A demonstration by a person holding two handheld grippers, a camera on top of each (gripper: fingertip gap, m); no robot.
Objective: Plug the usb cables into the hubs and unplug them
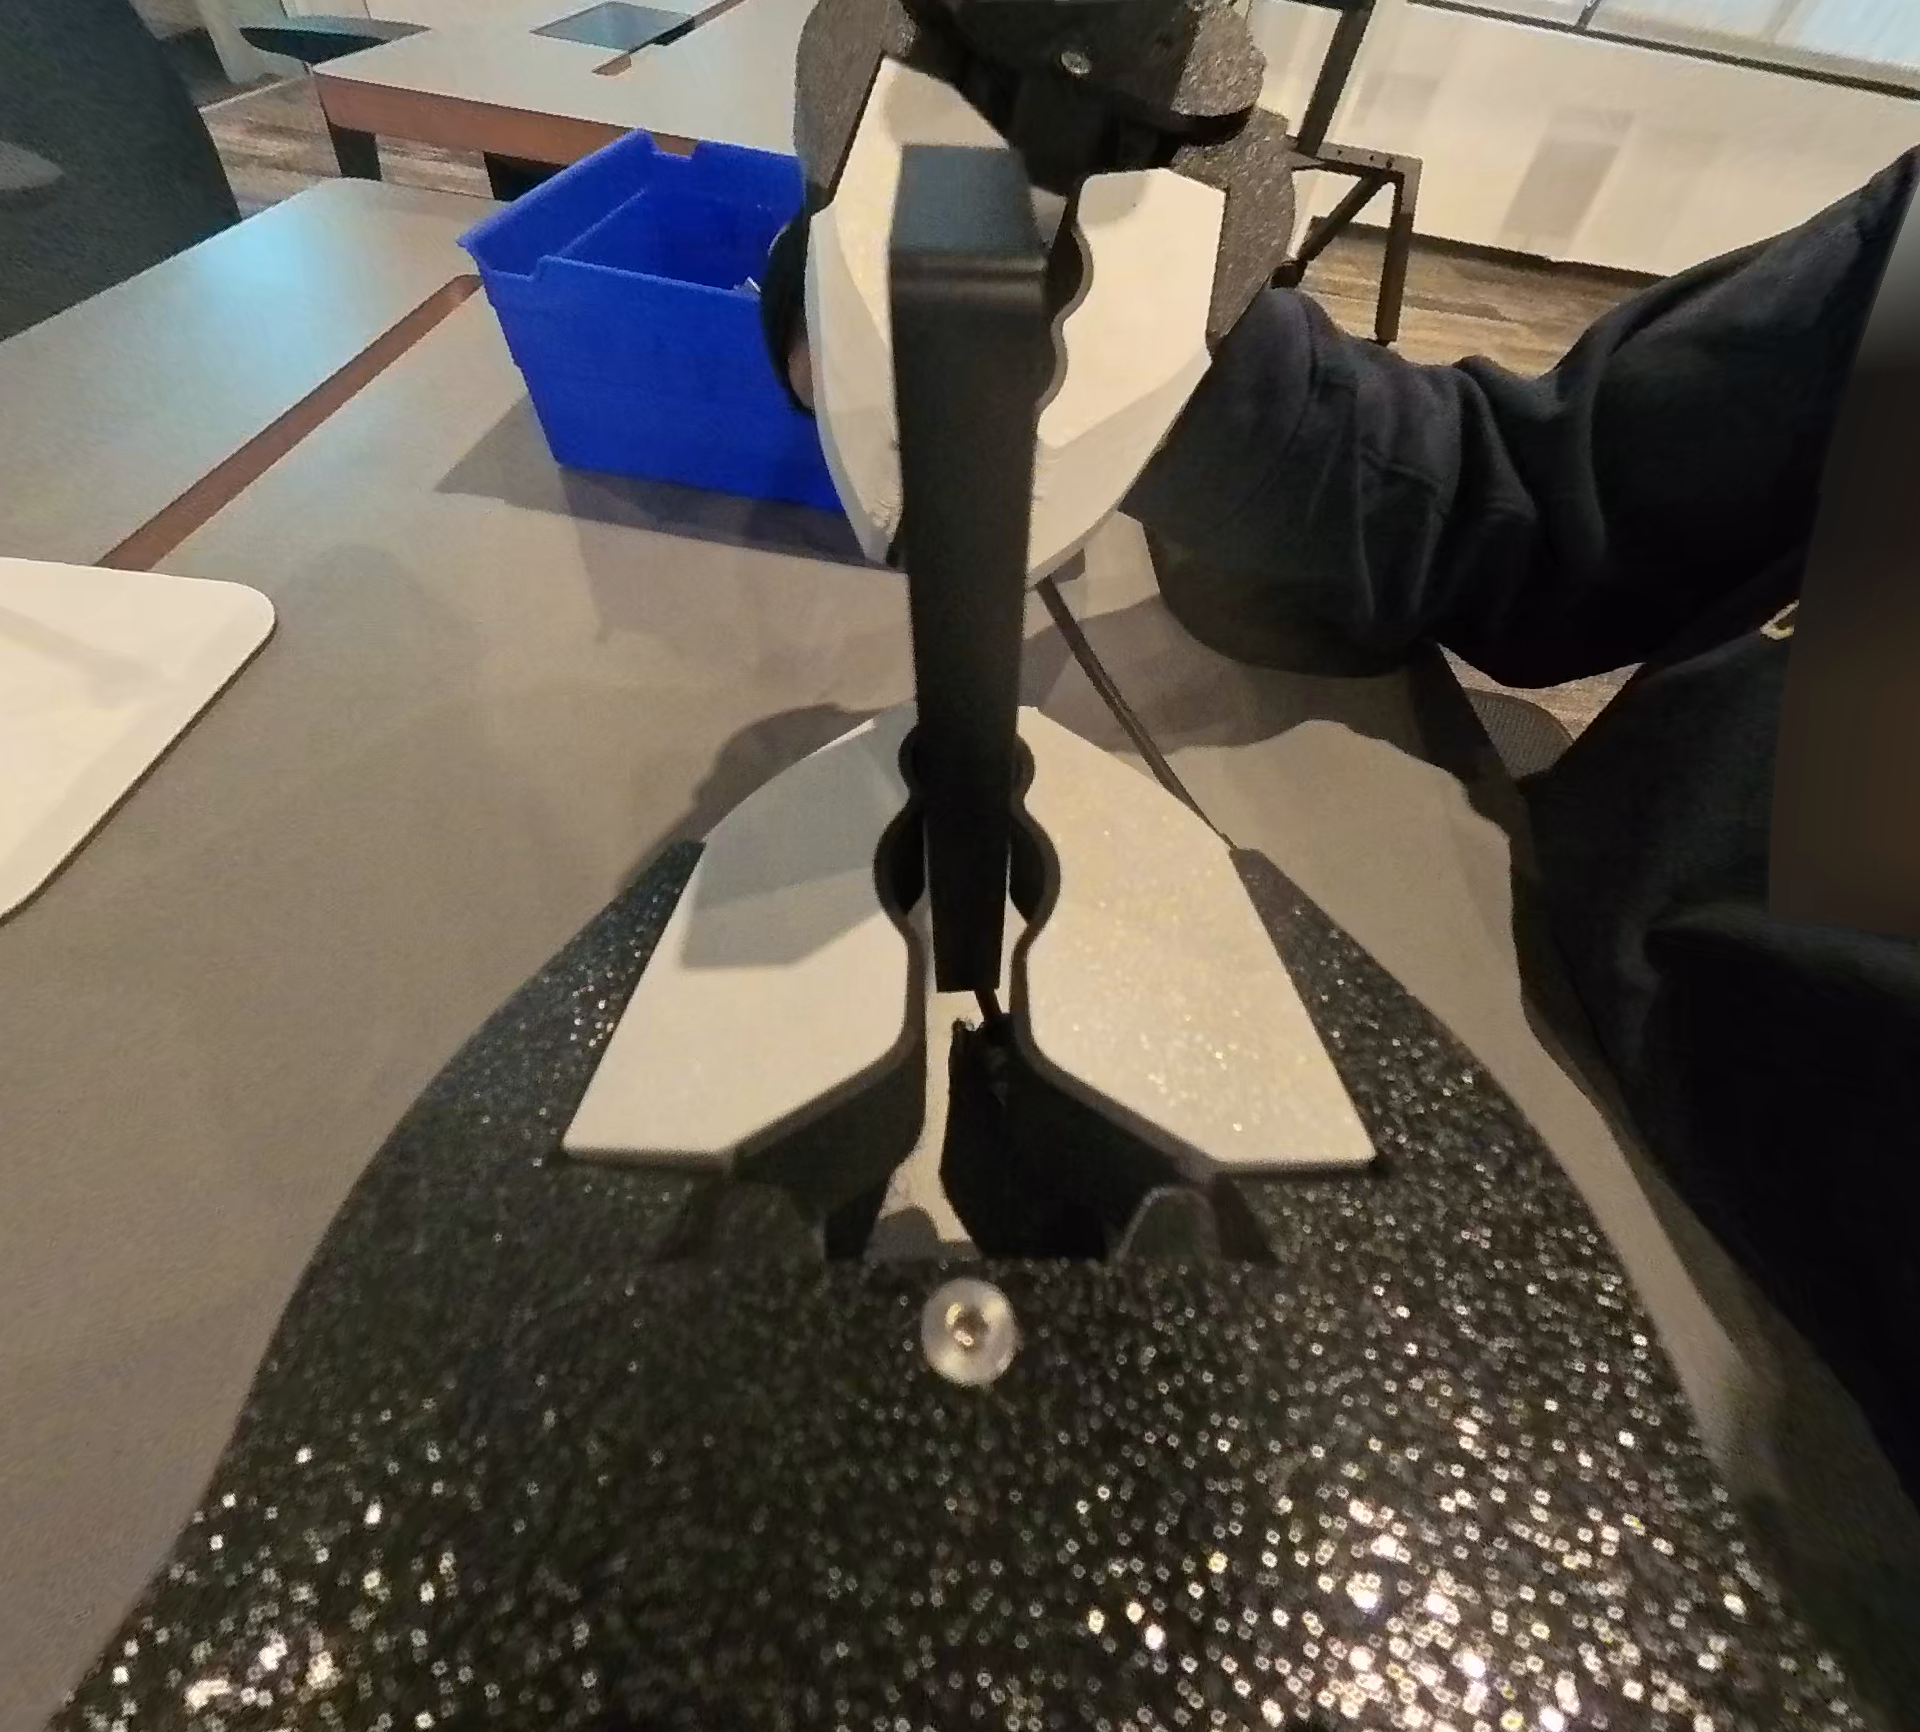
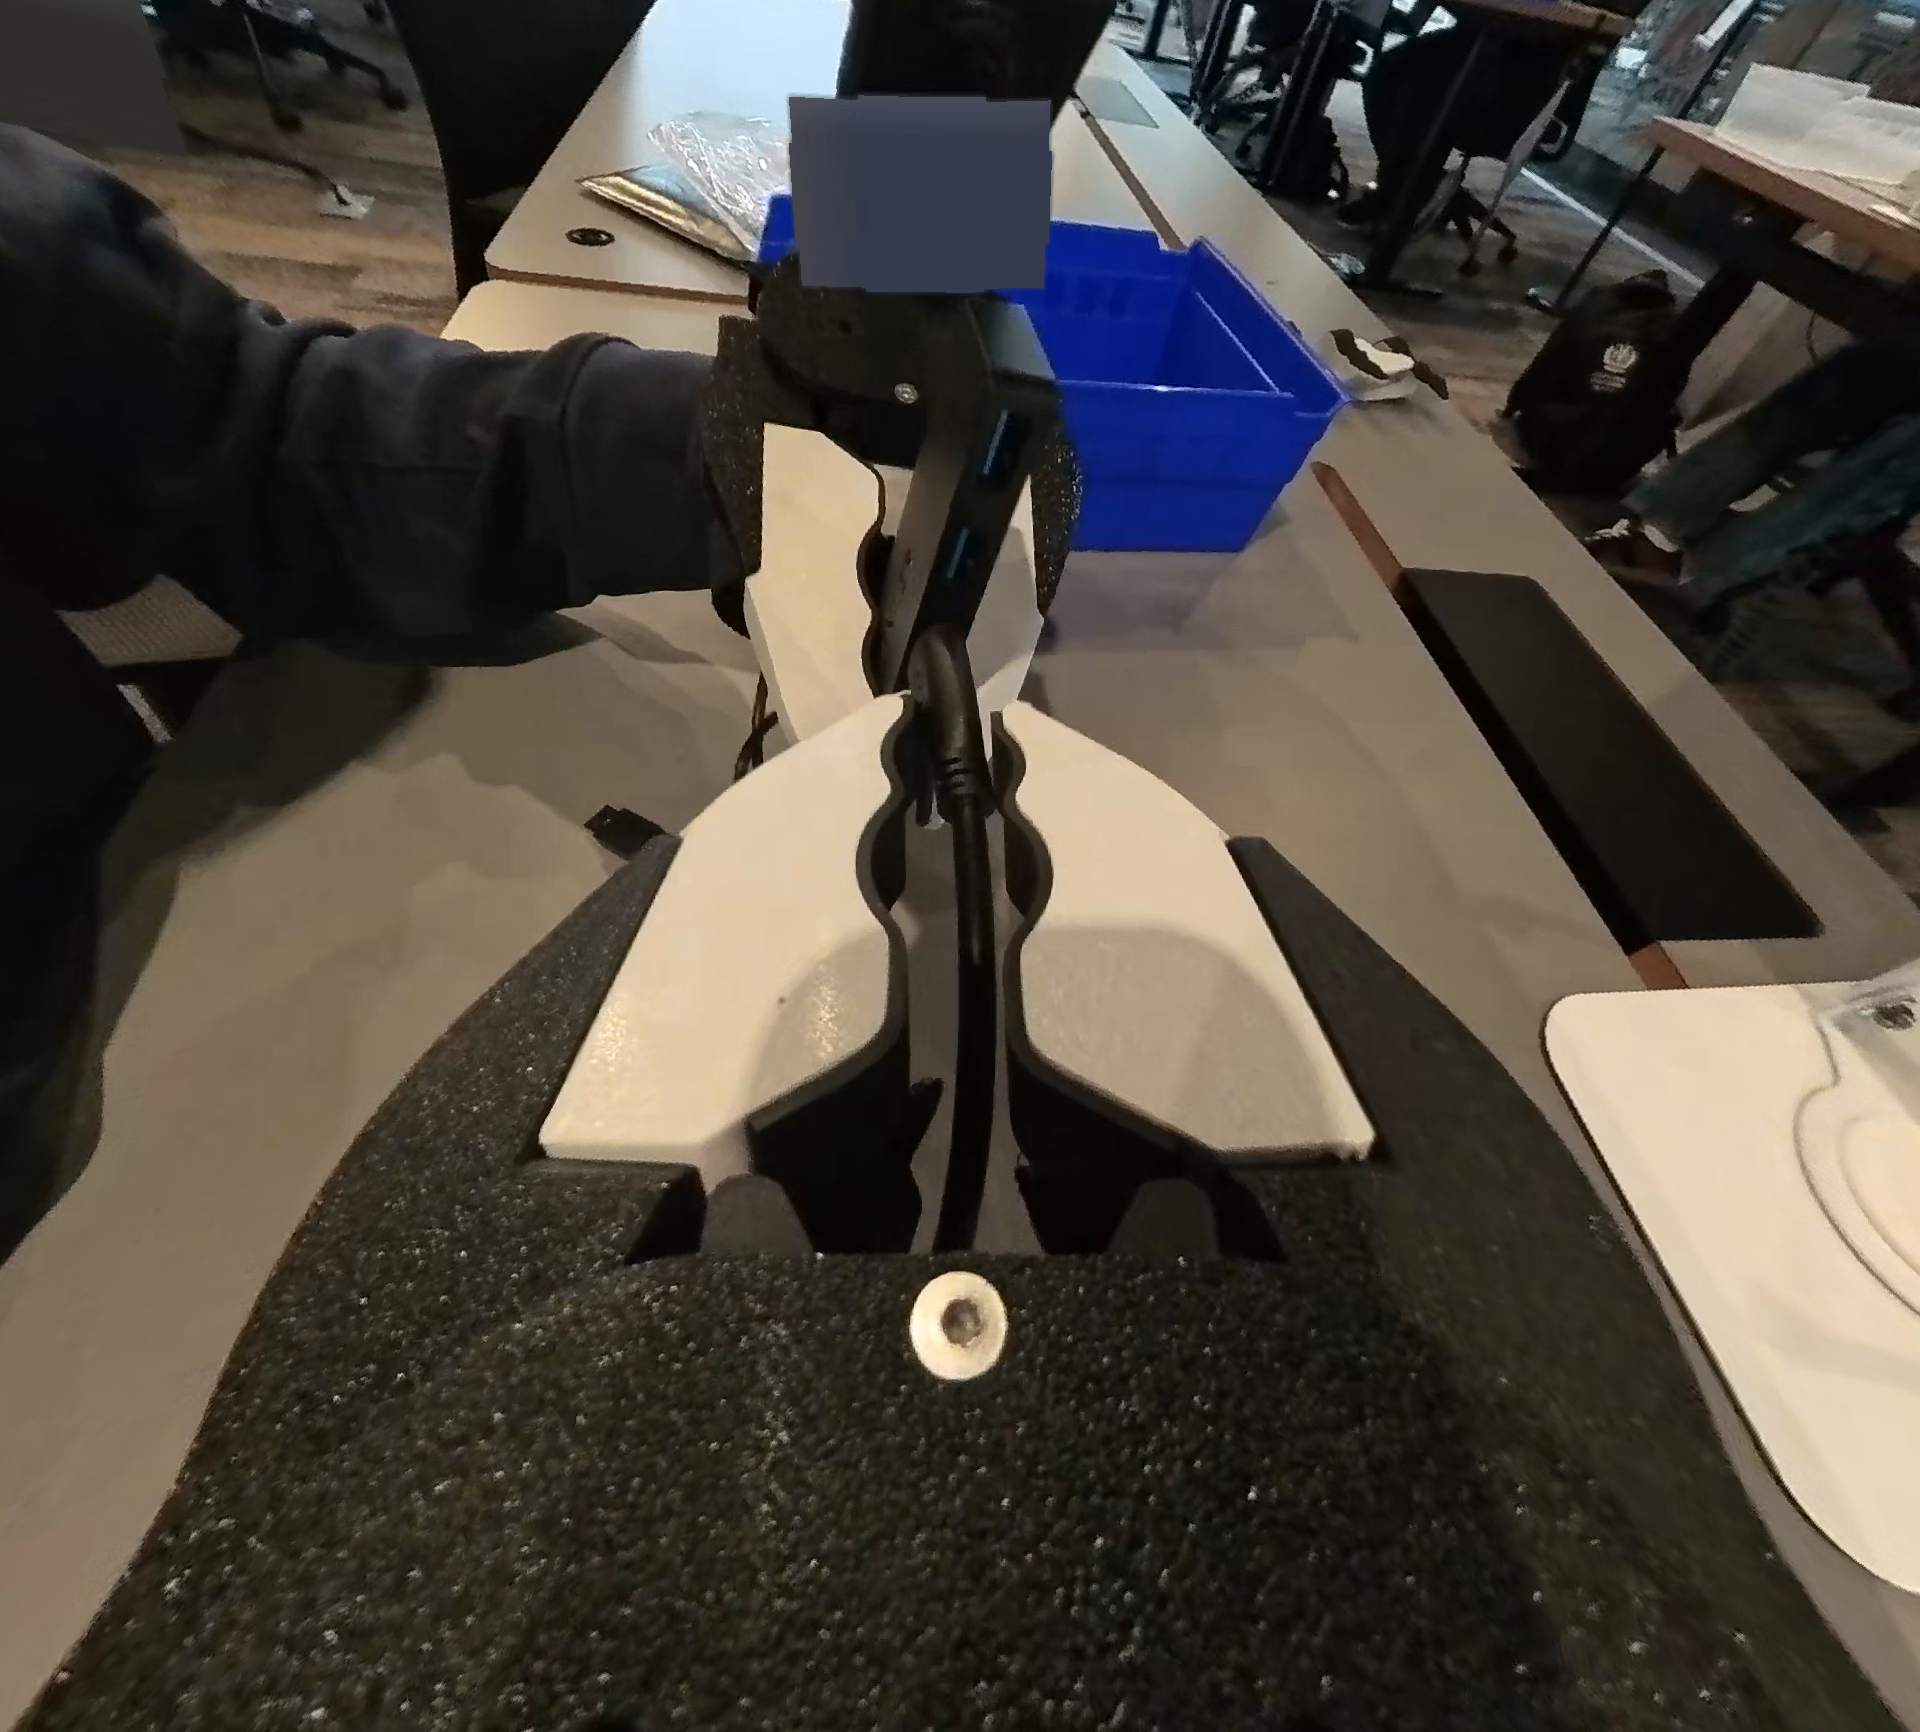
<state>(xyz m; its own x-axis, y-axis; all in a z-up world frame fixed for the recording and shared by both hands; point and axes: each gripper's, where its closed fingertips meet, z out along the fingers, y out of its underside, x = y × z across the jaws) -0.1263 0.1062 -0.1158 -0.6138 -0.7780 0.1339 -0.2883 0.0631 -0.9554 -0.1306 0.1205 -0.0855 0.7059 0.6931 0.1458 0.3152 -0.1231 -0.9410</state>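
Right gripper pinches black cable at plug, plug seated in hub. Left gripper clamps hub. Blue bin behind, on table.

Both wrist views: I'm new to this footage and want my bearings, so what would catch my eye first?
The two grippers meet in mid-air over the grey table. The left gripper clamps a long black hub, and the right gripper pinches a black cable whose plug sits at the hub's edge. Behind them a bright blue bin stands out on the table.
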